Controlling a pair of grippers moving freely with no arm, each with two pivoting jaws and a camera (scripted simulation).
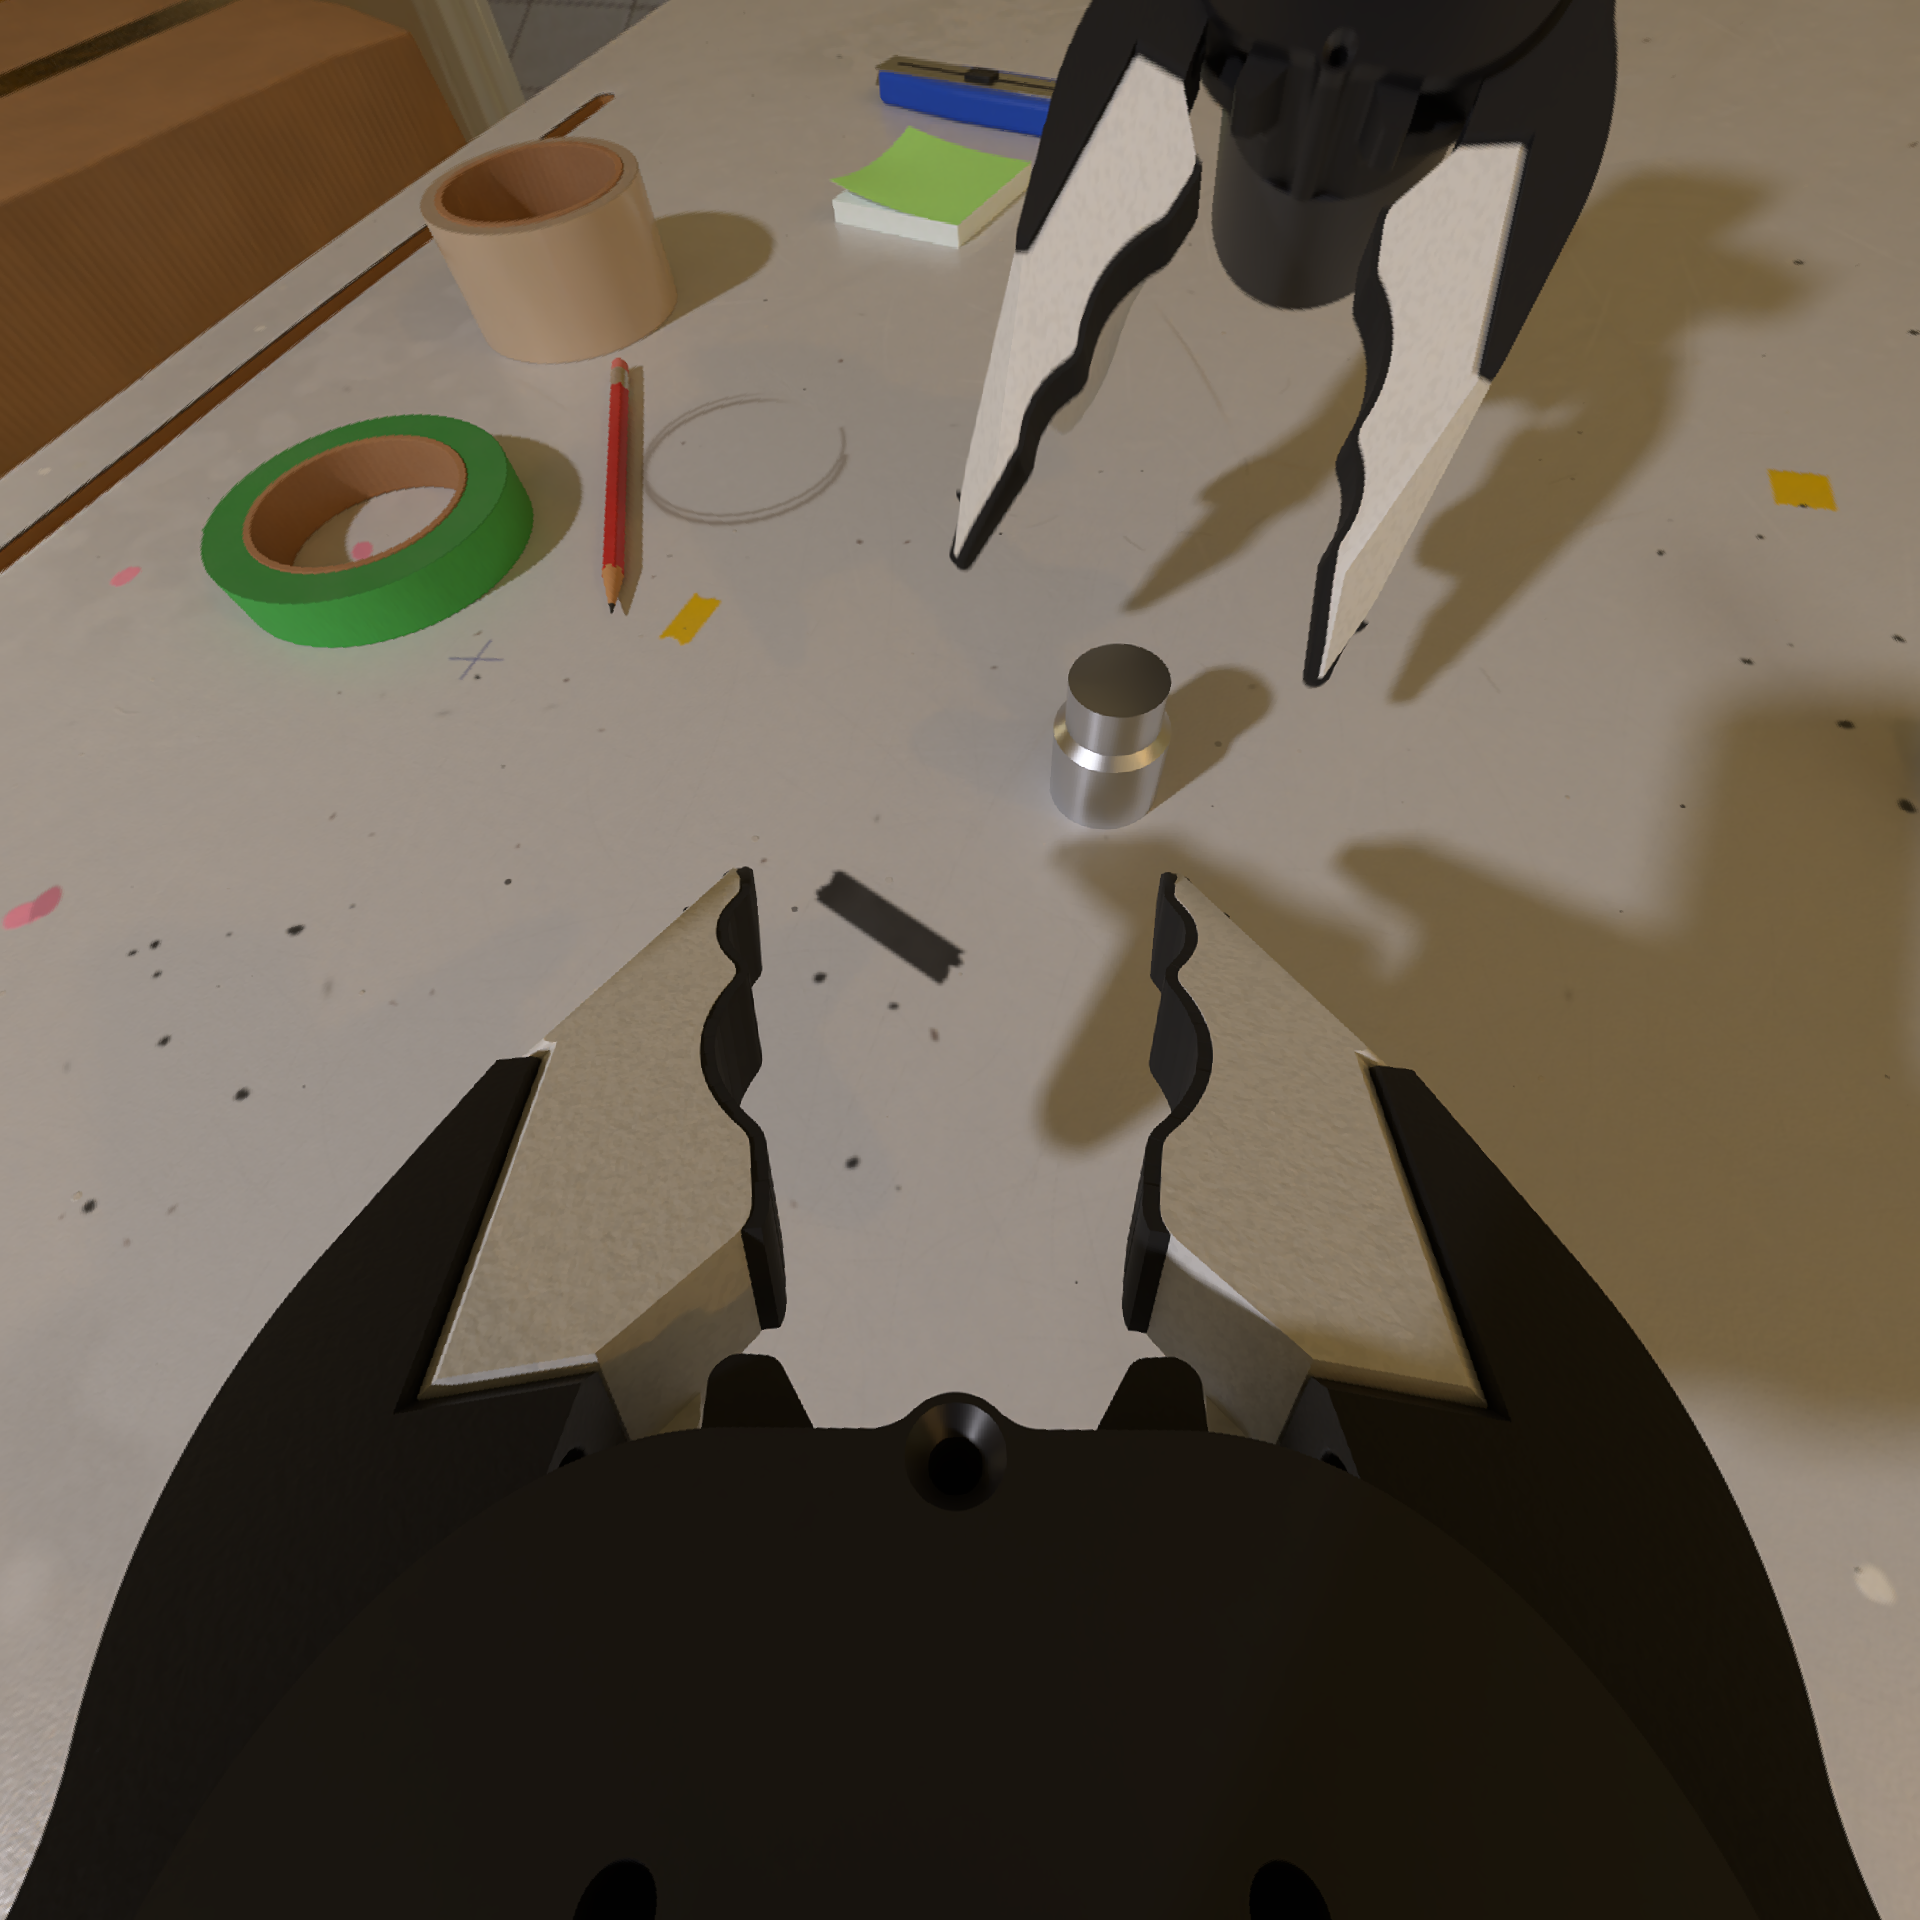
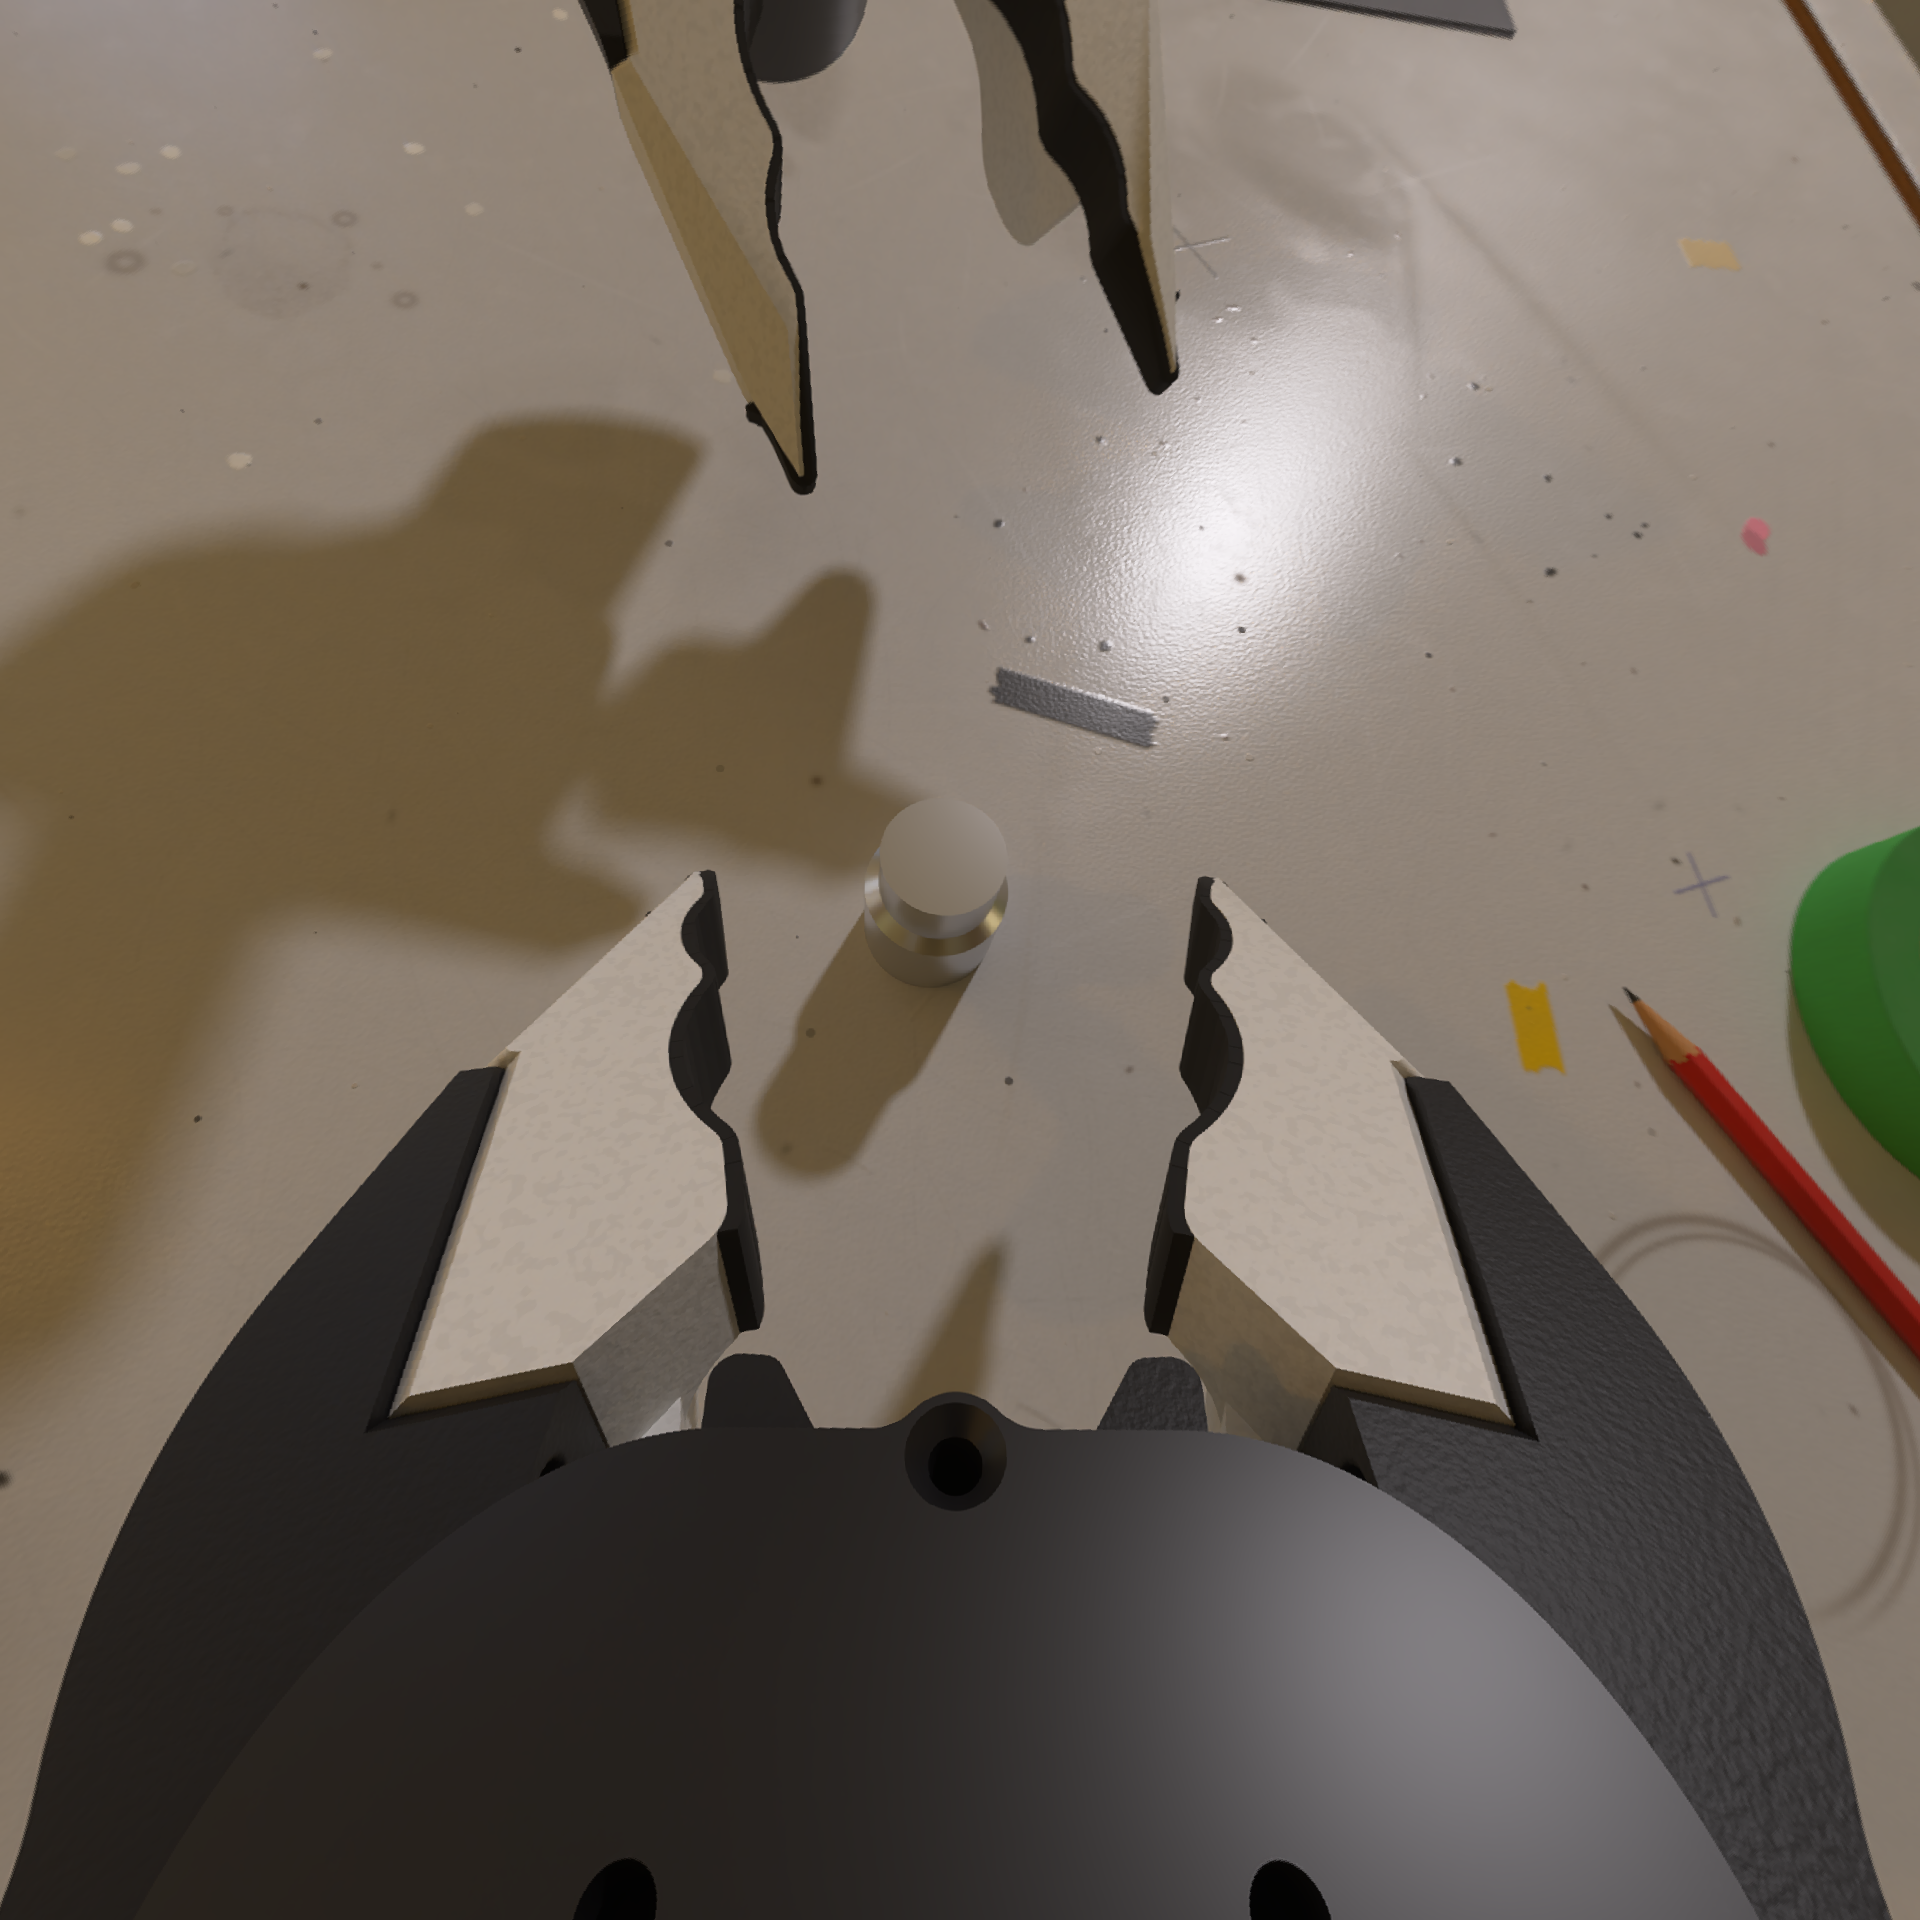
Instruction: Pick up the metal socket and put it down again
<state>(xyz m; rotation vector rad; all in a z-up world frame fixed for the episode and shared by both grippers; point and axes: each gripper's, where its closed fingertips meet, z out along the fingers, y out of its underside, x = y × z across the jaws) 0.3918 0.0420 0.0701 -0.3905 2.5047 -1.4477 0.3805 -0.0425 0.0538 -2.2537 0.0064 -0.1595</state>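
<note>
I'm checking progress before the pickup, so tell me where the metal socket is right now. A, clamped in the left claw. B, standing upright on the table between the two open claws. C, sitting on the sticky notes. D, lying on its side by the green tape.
B: the metal socket stands upright on the table, with the left claw and right claw both open and apart from it.

The metal socket (image 1: 1110,743) looks brushed and shiny. The table (image 1: 1558,935) is smooth, speckled and slightly glossy. The red pencil (image 1: 616,483) looks wooden, the box (image 1: 187,187) matt cardboard.
</note>
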